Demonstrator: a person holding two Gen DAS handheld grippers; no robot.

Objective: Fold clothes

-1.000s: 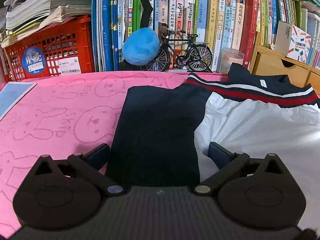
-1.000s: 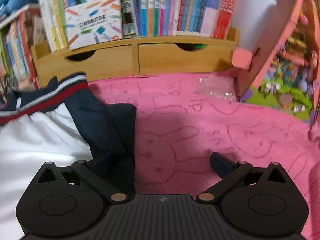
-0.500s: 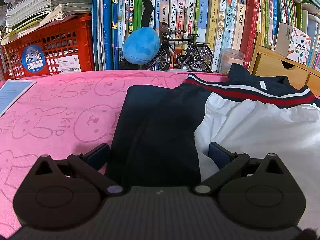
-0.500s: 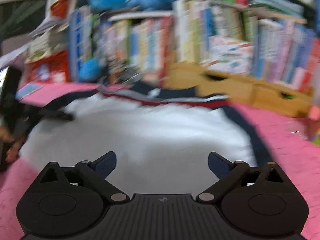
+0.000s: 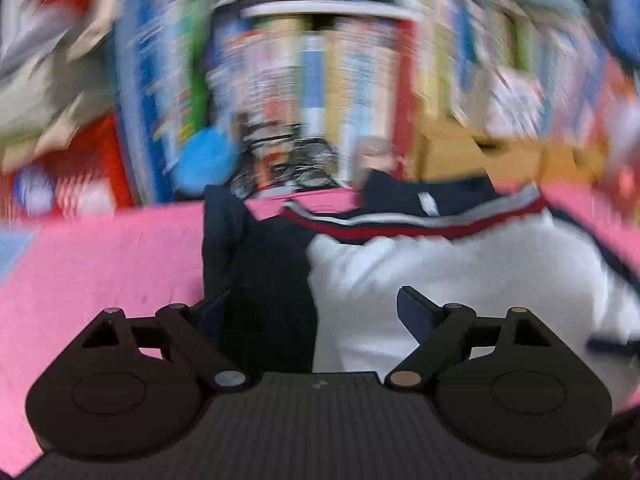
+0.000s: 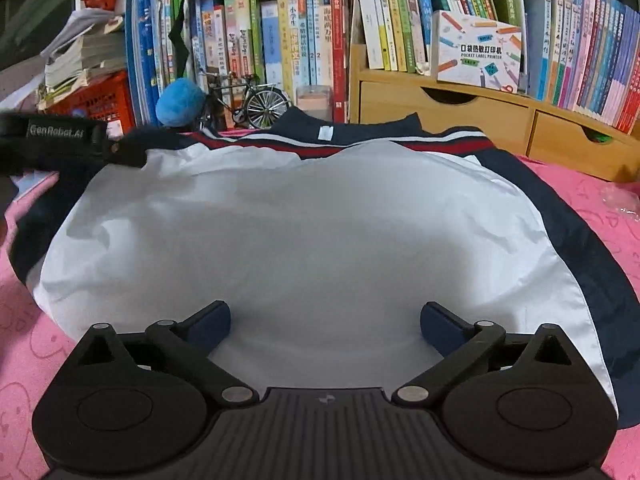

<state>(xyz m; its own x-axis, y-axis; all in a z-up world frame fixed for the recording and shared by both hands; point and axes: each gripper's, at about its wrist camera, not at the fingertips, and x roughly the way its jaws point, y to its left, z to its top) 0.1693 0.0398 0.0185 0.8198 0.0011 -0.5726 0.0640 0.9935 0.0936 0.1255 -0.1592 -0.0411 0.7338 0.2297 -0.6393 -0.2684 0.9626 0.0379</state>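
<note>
jacket [image 6: 304, 240], one; two hand-held grippers

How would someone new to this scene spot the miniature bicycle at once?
Start at the packed bookshelf behind the pink blanket. At its foot, just past the jacket collar, stands the miniature bicycle. It is the only wheeled, black, spoked thing there, right of a blue plush ball.

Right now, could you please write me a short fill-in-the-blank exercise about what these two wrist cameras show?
1. The jacket lies on a ____ cloth.
2. The jacket's broad middle panel is ____.
3. Behind the collar stands a miniature ____ beside a blue plush ball.
4. The right gripper holds ____ between its fingers.

Missing words: pink; white; bicycle; nothing
</note>
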